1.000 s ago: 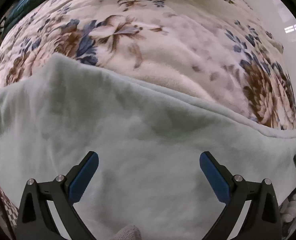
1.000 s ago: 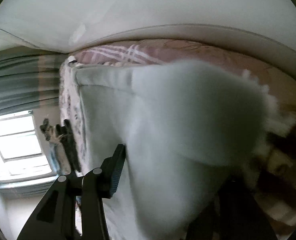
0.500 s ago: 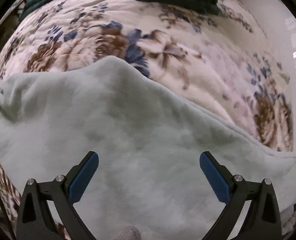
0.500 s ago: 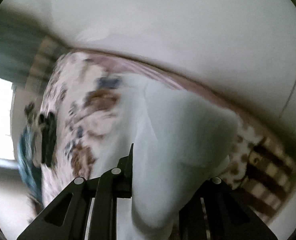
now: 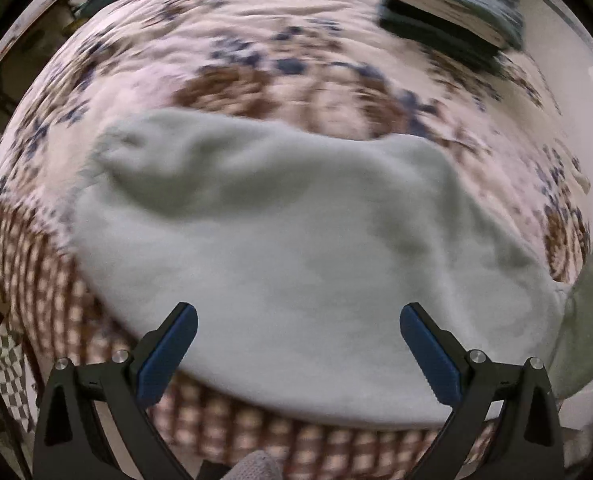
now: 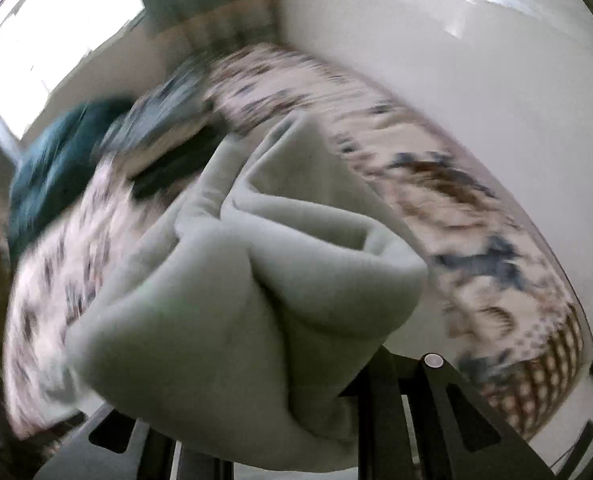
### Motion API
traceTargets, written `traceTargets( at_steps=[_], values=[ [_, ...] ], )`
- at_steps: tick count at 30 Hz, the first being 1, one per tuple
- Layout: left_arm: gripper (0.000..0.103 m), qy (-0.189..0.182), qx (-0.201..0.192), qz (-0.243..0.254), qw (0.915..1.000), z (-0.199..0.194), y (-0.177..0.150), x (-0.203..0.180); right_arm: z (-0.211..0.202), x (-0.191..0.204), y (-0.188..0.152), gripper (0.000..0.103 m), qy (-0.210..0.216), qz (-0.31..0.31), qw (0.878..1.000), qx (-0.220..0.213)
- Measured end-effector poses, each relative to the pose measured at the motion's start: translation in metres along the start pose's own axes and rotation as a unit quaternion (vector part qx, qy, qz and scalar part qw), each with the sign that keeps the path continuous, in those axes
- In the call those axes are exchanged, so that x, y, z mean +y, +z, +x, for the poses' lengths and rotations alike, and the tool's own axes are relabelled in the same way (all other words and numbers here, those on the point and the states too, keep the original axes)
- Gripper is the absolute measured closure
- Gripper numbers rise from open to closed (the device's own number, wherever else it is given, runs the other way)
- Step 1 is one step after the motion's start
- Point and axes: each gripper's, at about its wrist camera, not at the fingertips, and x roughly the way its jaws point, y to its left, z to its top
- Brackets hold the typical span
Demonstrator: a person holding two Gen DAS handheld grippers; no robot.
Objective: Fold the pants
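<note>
Our left gripper (image 5: 298, 344) stands wide open, its blue pads clear of the pale green fleece pants (image 5: 296, 248) spread below across mid-frame. Our right gripper (image 6: 280, 432) is pinched nearly shut on a bunched fold of the same pants (image 6: 256, 300) — the fingertips are buried in cloth. The pants' near edge overhangs the floral quilted bedspread (image 5: 256, 60); open bedspread lies beyond. Dark folded clothes (image 5: 448, 20) sit upper right, blurred. White wall (image 6: 476, 100) behind.
</note>
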Motion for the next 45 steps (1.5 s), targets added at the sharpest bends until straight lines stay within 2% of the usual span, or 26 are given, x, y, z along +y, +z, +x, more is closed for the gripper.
traceTargets(
  at_steps=[2, 4, 6, 8, 10, 12, 14, 15, 18, 19, 20, 21, 22, 24, 26, 28, 30, 31, 32, 33, 35, 36, 39, 40, 42, 45],
  values=[
    [0.000, 0.007, 0.002, -0.015, 0.9999, -0.002, 0.000, 0.035, 0.027, 0.060, -0.036, 0.083, -0.005, -0.063, 0.998, 0.019],
    [0.000, 0.015, 0.000, -0.025, 0.9996, -0.001, 0.001, 0.064, 0.062, 0.119, -0.079, 0.083, -0.014, -0.133, 0.990, 0.045],
    [0.000, 0.023, 0.003, -0.037, 0.9990, 0.004, 0.003, 0.092, 0.087, 0.161, -0.125, 0.083, -0.034, -0.195, 0.978, 0.069],
    [0.000, 0.025, 0.008, -0.051, 0.9983, 0.008, 0.004, 0.113, 0.092, 0.176, -0.149, 0.082, -0.058, -0.228, 0.970, 0.057],
    [0.000, 0.020, 0.011, -0.066, 0.9976, 0.010, 0.006, 0.132, 0.086, 0.182, -0.155, 0.083, -0.072, -0.239, 0.967, 0.045],
    [0.000, 0.021, 0.009, -0.071, 0.9972, 0.011, 0.009, 0.142, 0.076, 0.182, -0.149, 0.083, -0.068, -0.245, 0.967, 0.036],
    [0.000, 0.019, 0.007, -0.073, 0.9971, 0.009, 0.011, 0.146, 0.060, 0.188, -0.145, 0.083, -0.062, -0.272, 0.960, 0.025],
    [0.000, 0.017, 0.007, -0.074, 0.9971, 0.008, 0.013, 0.147, 0.055, 0.191, -0.143, 0.083, -0.054, -0.291, 0.955, 0.024],
    [0.000, 0.006, 0.002, -0.069, 0.9976, 0.002, 0.021, 0.137, 0.061, 0.209, -0.155, 0.081, -0.043, -0.362, 0.930, 0.048],
    [0.000, -0.001, 0.000, -0.066, 0.9978, 0.001, 0.025, 0.132, 0.064, 0.211, -0.160, 0.070, -0.037, -0.383, 0.921, 0.058],
    [0.000, -0.011, -0.002, -0.062, 0.9980, -0.001, 0.030, 0.126, 0.065, 0.211, -0.163, 0.051, -0.024, -0.393, 0.917, 0.069],
    [0.000, -0.023, -0.003, -0.058, 0.9981, -0.002, 0.036, 0.117, 0.063, 0.209, -0.163, 0.041, 0.012, -0.401, 0.911, 0.095],
    [0.000, -0.037, 0.000, -0.053, 0.9979, -0.002, 0.042, 0.106, 0.059, 0.208, -0.163, 0.033, 0.029, -0.400, 0.910, 0.108],
    [0.000, -0.074, 0.009, -0.043, 0.9963, 0.000, 0.052, 0.083, 0.044, 0.196, -0.153, 0.030, 0.076, -0.372, 0.916, 0.129],
    [0.000, -0.120, 0.030, -0.036, 0.9916, 0.007, 0.063, 0.057, 0.018, 0.164, -0.130, 0.030, 0.146, -0.284, 0.936, 0.150],
    [0.000, -0.174, 0.078, -0.028, 0.9812, 0.023, 0.071, 0.026, 0.002, 0.126, -0.114, 0.030, 0.173, -0.185, 0.953, 0.167],
    [0.000, -0.208, 0.126, -0.011, 0.9700, 0.043, 0.074, -0.005, -0.005, 0.081, -0.106, 0.030, 0.177, -0.079, 0.963, 0.189],
    [0.000, -0.218, 0.155, -0.001, 0.9635, 0.056, 0.072, -0.021, -0.006, 0.052, -0.106, 0.030, 0.174, -0.014, 0.963, 0.204],
    [0.000, -0.224, 0.179, 0.011, 0.9578, 0.068, 0.071, -0.034, -0.007, 0.032, -0.109, 0.030, 0.173, 0.028, 0.962, 0.212],
    [0.000, -0.217, 0.197, 0.024, 0.9557, 0.081, 0.068, -0.047, -0.006, 0.003, -0.114, 0.030, 0.162, 0.090, 0.957, 0.222],
    [0.000, -0.196, 0.222, 0.059, 0.9533, 0.104, 0.060, -0.069, 0.000, -0.028, -0.121, 0.030, 0.157, 0.151, 0.947, 0.236],
    [0.005, -0.181, 0.230, 0.079, 0.9531, 0.115, 0.055, -0.079, 0.003, -0.044, -0.126, 0.030, 0.155, 0.184, 0.941, 0.239],
    [0.069, -0.171, 0.211, 0.113, 0.9558, 0.112, 0.043, -0.094, 0.015, -0.078, -0.147, 0.030, 0.164, 0.281, 0.912, 0.250],
    [0.079, -0.173, 0.198, 0.120, 0.9574, 0.103, 0.039, -0.096, 0.018, -0.083, -0.151, 0.030, 0.163, 0.296, 0.907, 0.251],
    [0.082, -0.163, 0.174, 0.114, 0.9644, 0.080, 0.034, -0.093, 0.022, -0.087, -0.155, 0.030, 0.162, 0.309, 0.902, 0.253],
    [0.082, -0.173, 0.170, 0.061, 0.9683, 0.047, 0.025, -0.073, 0.021, -0.087, -0.155, 0.030, 0.166, 0.309, 0.902, 0.251]
  ],
)
